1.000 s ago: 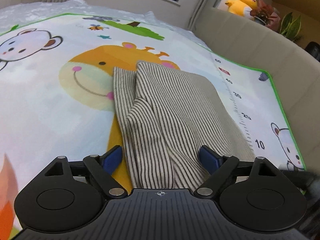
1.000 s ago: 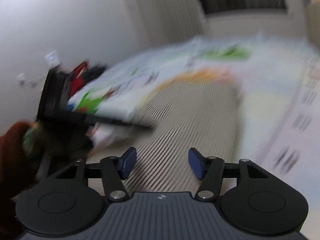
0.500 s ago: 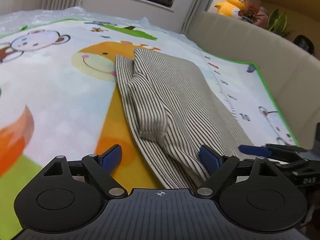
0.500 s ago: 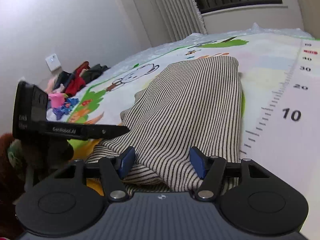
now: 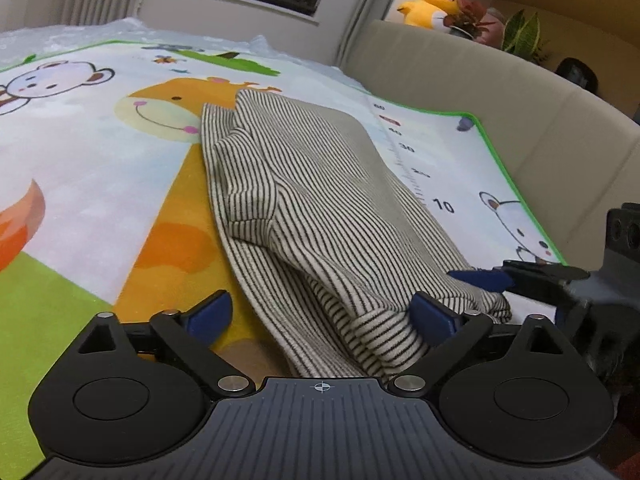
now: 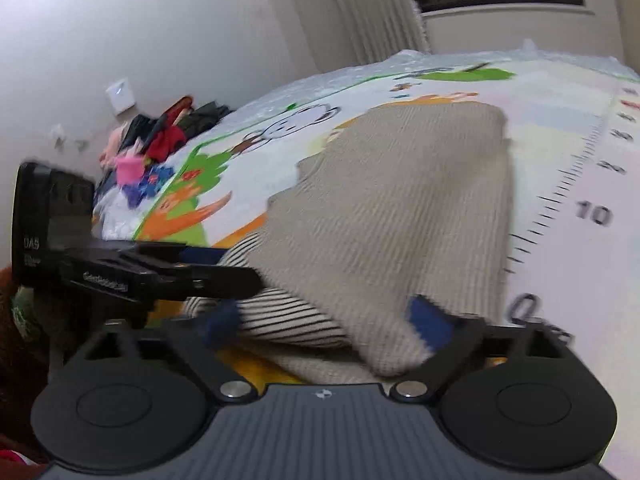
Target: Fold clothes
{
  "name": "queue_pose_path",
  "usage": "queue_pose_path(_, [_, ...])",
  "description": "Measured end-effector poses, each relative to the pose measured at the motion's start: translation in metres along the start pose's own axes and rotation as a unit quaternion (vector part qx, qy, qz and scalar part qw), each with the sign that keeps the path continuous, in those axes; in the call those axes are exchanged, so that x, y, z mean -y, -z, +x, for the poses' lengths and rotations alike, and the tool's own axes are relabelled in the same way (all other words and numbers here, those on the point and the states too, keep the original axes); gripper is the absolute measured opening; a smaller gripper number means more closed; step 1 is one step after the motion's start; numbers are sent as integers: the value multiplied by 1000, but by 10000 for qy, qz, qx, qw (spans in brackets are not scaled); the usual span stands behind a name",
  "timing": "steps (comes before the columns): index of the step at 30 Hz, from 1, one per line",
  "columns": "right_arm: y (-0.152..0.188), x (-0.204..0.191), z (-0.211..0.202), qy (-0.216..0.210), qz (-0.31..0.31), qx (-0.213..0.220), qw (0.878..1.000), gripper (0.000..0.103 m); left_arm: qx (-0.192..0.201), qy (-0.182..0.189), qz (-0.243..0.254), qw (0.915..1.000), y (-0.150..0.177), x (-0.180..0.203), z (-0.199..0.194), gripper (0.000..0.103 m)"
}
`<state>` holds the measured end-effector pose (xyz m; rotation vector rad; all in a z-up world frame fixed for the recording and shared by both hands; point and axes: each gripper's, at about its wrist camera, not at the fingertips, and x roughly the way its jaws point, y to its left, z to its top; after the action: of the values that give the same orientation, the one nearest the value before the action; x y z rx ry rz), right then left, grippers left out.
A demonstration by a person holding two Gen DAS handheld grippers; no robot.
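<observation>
The striped garment [image 5: 304, 208] is lying folded lengthwise on the play mat [image 5: 92, 168] beside its printed ruler, looking soft, light and floppy, so both wide-open tongs, left gripper [image 5: 324, 312] and right gripper [image 6: 324, 320], are straddling its thick near hem, the sensible hold.

The right wrist view is motion-blurred: the black-and-white striped knit garment [image 6: 400, 216] ahead of the right gripper [image 6: 326, 318] reads as plain beige, and its blue fingertip pads [image 6: 430, 318] smear. The garment's near hem disappears behind both gripper bodies. The heap of coloured clothes [image 6: 160, 140] far left is too small to sort.
</observation>
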<state>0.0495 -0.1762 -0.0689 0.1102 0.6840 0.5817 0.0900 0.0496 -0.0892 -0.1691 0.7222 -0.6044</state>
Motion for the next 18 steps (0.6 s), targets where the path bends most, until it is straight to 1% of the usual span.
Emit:
queue_pose_path(2, [3,-14,7,290,-293,-28,9991,103,35,33,-55,10000,1,-1,0,99])
queue_pose_path(4, [6,-17,8,374,-286,52,9989,103,72,69,-111,9999,3,-3,-1,99])
queue_pose_path(5, [6,-16,7,366,-223,95,9990,103,84,78,-137,9998,2,-4,-1,99])
queue_pose_path(9, [7,2,-3,5,495,319,9983,103,125,122,-302,9994,2,-7,-1,99])
queue_pose_path(13, [10,2,-5,32,576,488,9971,103,113,155,-322,9993,2,-8,-1,100])
queue_pose_path(18, [10,-1,-7,97,456,589,9972,103,119,131,-293,9994,2,-7,-1,100])
